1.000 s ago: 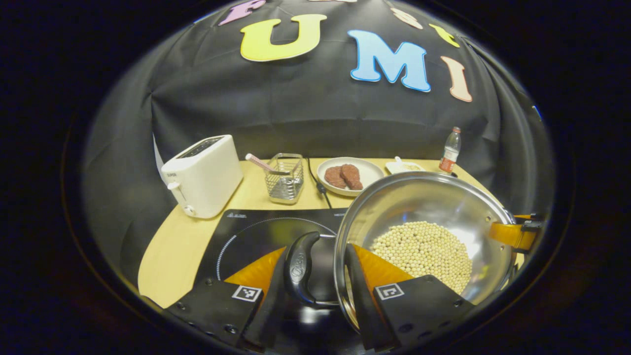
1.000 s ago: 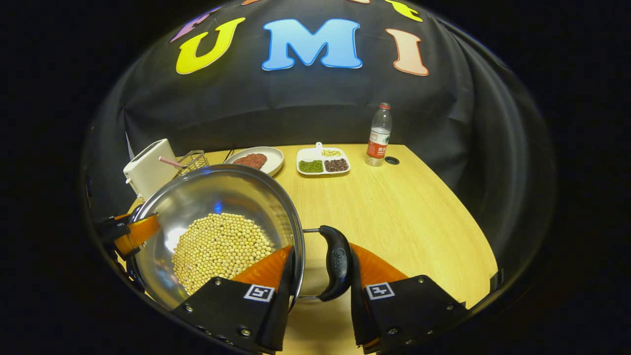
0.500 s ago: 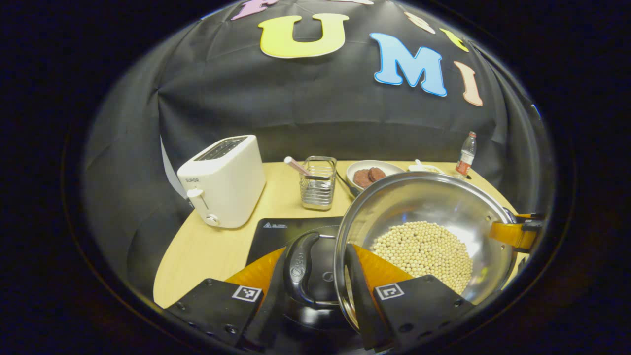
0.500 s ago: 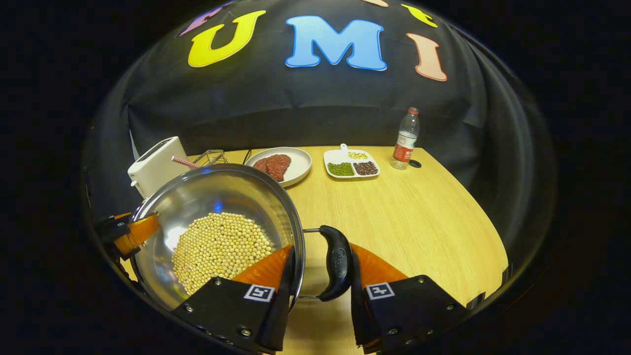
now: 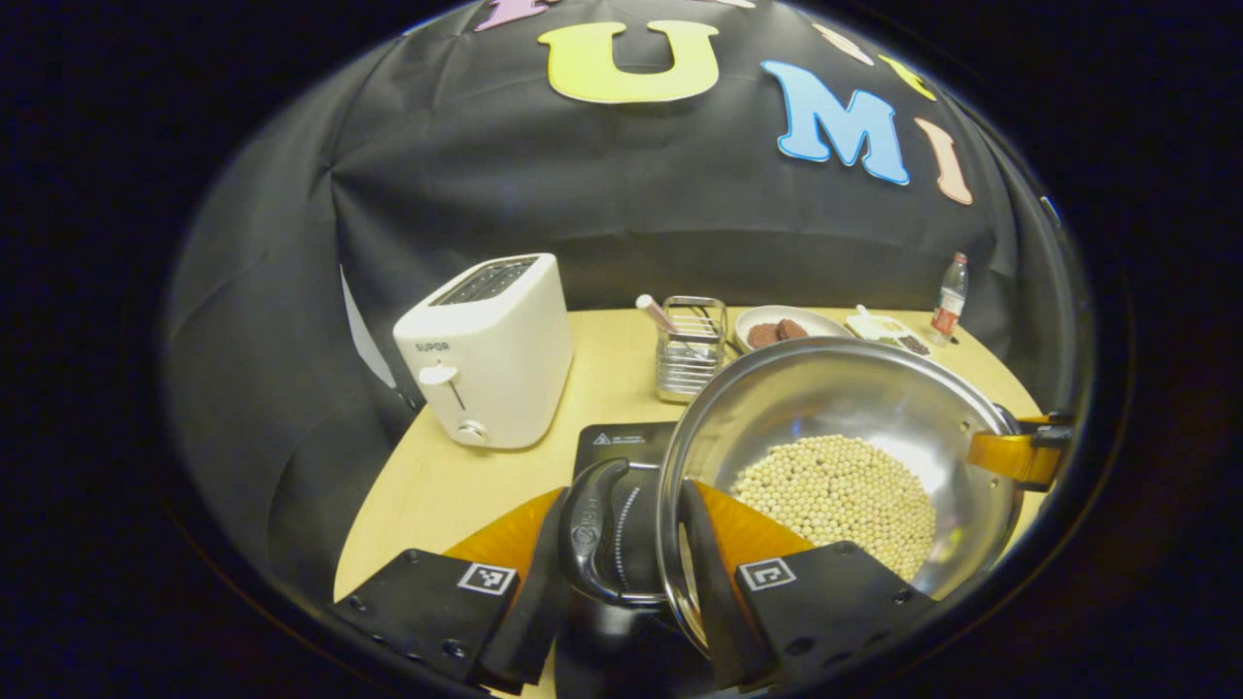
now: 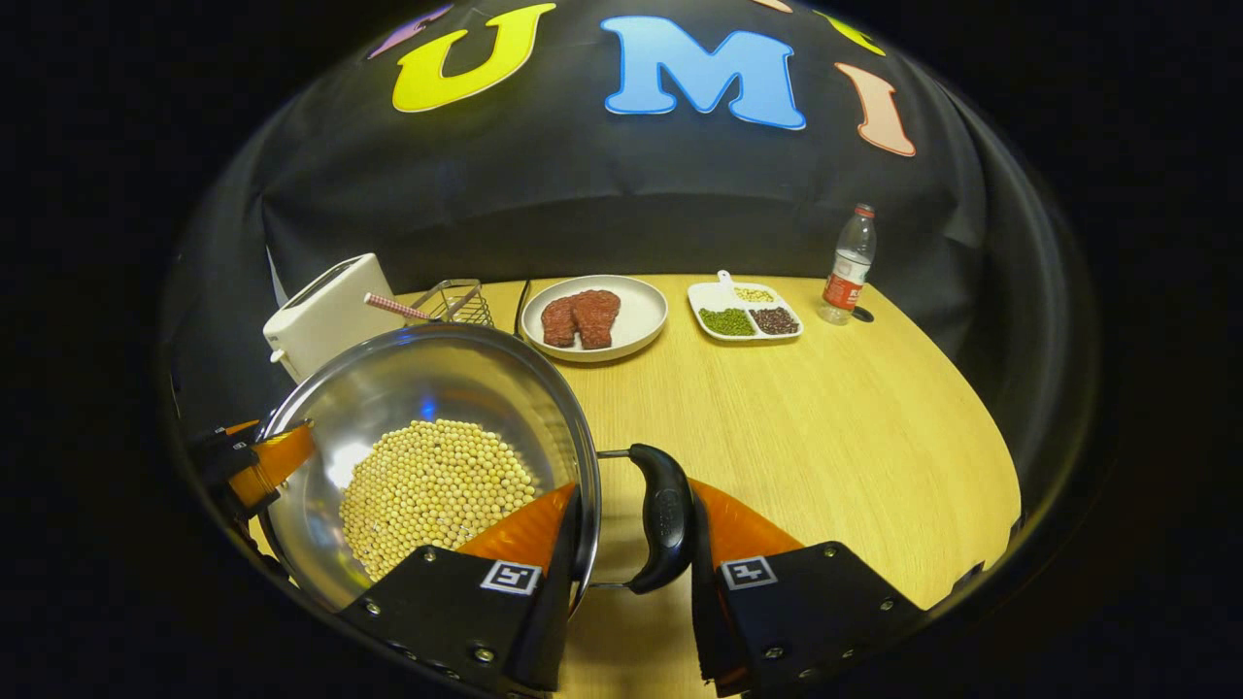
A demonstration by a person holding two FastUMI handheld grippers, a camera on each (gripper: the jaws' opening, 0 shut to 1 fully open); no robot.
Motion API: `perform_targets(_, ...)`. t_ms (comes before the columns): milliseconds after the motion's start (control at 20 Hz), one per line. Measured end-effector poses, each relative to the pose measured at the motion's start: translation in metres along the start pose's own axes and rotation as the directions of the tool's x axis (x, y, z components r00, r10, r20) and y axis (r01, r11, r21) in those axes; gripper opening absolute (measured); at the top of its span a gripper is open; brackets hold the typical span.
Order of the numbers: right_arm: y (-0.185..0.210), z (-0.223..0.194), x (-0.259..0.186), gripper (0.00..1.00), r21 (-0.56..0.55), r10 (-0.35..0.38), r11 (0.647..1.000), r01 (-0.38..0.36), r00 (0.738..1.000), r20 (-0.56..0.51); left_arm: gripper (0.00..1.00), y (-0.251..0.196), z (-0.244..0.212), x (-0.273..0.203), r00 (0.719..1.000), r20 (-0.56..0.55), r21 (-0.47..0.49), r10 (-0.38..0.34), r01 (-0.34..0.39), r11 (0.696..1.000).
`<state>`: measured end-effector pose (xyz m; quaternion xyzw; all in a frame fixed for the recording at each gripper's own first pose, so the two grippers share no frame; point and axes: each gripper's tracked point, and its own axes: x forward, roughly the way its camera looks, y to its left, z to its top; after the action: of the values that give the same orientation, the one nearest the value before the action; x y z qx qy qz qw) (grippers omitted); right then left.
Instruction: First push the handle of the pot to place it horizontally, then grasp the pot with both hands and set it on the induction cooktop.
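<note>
Handles: horizontal; each is clamped with the rim, by left gripper (image 5: 621, 544) and right gripper (image 6: 631, 534)
Pot (image 5: 855, 427): carried above the table (image 6: 806, 417)
Remaining: lowering onto cooktop (image 5: 621, 442)

This was a mock kitchen staged in a recording booth: black cloth (image 6: 602, 194) hung as the wall behind a wooden table (image 6: 806, 427). Along the table's far edge stood a white toaster (image 5: 490, 354), a wire basket (image 5: 688, 349), a plate of meat (image 6: 594, 316), a divided dish of beans (image 6: 744, 311) and a bottle (image 6: 847, 267); an induction cooktop (image 5: 621, 447) lay nearer its left edge.
</note>
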<state>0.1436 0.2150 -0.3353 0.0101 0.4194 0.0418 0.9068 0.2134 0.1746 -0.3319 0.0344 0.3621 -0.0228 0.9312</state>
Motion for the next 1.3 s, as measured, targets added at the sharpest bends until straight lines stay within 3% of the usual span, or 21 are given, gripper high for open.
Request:
perform_targets(150,0.014,0.001,0.005,0.53,0.0,0.01,1.0,-0.01,1.0,0.0,0.65,0.016,-0.002,0.004,1.0,-0.004,-0.005,0.012,-0.012,1.0)
perform_targets(200,0.019,0.002,0.006,0.53,0.0,0.014,1.0,-0.014,1.0,0.001,0.69,0.02,-0.002,0.005,1.0,-0.003,-0.006,0.016,-0.016,1.0)
perform_targets(400,0.034,0.005,0.012,0.53,0.002,0.03,1.0,-0.03,1.0,0.002,0.69,0.036,0.0,0.008,0.999,0.0,-0.01,0.035,-0.035,0.999)
perform_targets(850,0.041,0.008,0.016,0.56,-0.003,0.053,0.999,-0.053,0.999,0.012,0.68,0.036,-0.002,0.007,0.999,-0.01,-0.043,0.046,-0.046,0.998)
perform_targets(1000,0.041,0.012,0.009,0.7,0.011,0.074,0.997,-0.074,0.997,0.037,0.78,0.036,0.0,0.004,0.997,-0.001,-0.085,0.082,-0.082,0.993)
perform_targets(1050,0.034,0.012,0.008,0.8,0.02,0.066,0.998,-0.067,0.997,0.042,0.89,0.039,0.004,0.004,0.994,0.022,-0.101,0.106,-0.104,0.989)
perform_targets(1100,0.026,0.01,0.006,1.0,0.032,0.064,0.997,-0.066,0.997,0.05,1.0,0.039,0.009,0.003,0.991,0.047,-0.119,0.123,-0.117,0.986)
perform_targets(1300,0.011,0.018,-0.018,1.0,0.025,0.112,0.993,-0.116,0.987,0.112,0.92,0.035,0.036,-0.019,0.975,0.156,-0.151,0.16,-0.136,0.979)
